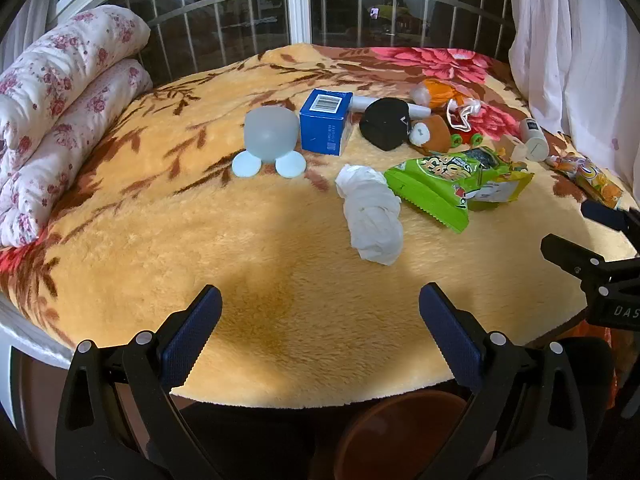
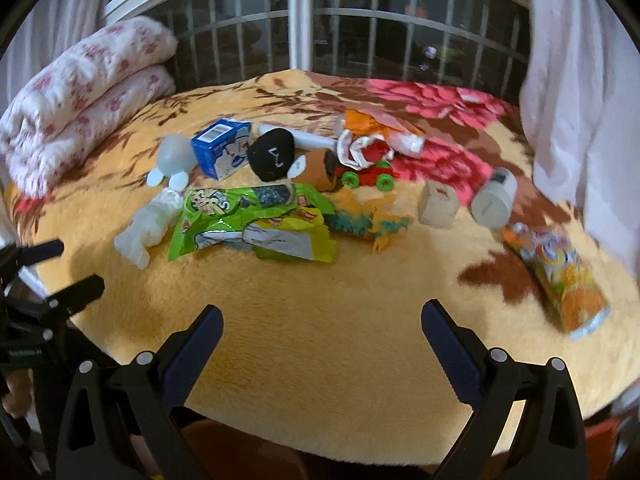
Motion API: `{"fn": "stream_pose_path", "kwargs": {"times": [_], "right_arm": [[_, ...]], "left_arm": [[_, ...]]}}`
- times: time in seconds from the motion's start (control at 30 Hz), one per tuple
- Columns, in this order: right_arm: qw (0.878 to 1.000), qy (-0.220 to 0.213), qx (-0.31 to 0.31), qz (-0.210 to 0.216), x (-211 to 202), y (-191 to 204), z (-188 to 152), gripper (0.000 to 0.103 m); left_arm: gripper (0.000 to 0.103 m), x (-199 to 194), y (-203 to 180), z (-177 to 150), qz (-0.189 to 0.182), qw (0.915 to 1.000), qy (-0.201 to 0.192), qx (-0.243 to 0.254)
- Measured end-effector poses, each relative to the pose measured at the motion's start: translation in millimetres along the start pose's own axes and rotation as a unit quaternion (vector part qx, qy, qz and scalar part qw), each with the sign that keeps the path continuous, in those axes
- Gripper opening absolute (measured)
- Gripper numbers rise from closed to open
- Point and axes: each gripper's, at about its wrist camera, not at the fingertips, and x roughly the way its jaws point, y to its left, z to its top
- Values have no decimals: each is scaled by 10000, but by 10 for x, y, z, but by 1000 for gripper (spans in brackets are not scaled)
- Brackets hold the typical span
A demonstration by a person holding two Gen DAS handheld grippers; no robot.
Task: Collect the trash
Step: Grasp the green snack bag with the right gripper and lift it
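A bed under a plush blanket carries clutter. The crumpled tissue, mid-bed beside the green snack bag, looks light and soft; pinch its middle. Both hand-held grippers, left and right, gape empty.

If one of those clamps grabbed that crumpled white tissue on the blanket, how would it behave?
The white tissue wad looks loosely twisted, so it would probably squash flat between the fingers. It likely weighs almost nothing. Lying on the fuzzy blanket, it would probably drag rather than roll if pushed.

A yellow floral blanket covers the bed below a dark barred window, white curtain alongside.
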Motion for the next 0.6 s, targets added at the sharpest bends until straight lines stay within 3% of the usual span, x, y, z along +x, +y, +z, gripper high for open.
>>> {"fn": "stream_pose_path", "kwargs": {"times": [0.17,0.3,0.33,0.4,0.6], "right_arm": [[9978,4,-654,-65,45,56,89,98],[9936,2,-1094,282,74,100,195,98],[9899,2,-1316,530,78,105,239,98],[9799,6,-1754,951,86,116,317,98],[9320,163,-3020,1998,298,128,611,98]], "left_arm": [[96,13,15,-4,-19,10000,35,-12],[96,43,10,42,34,9999,99,0],[96,52,11,56,50,9999,110,0],[96,66,21,75,76,9999,117,-6],[96,90,99,67,174,9997,116,-136]]}}
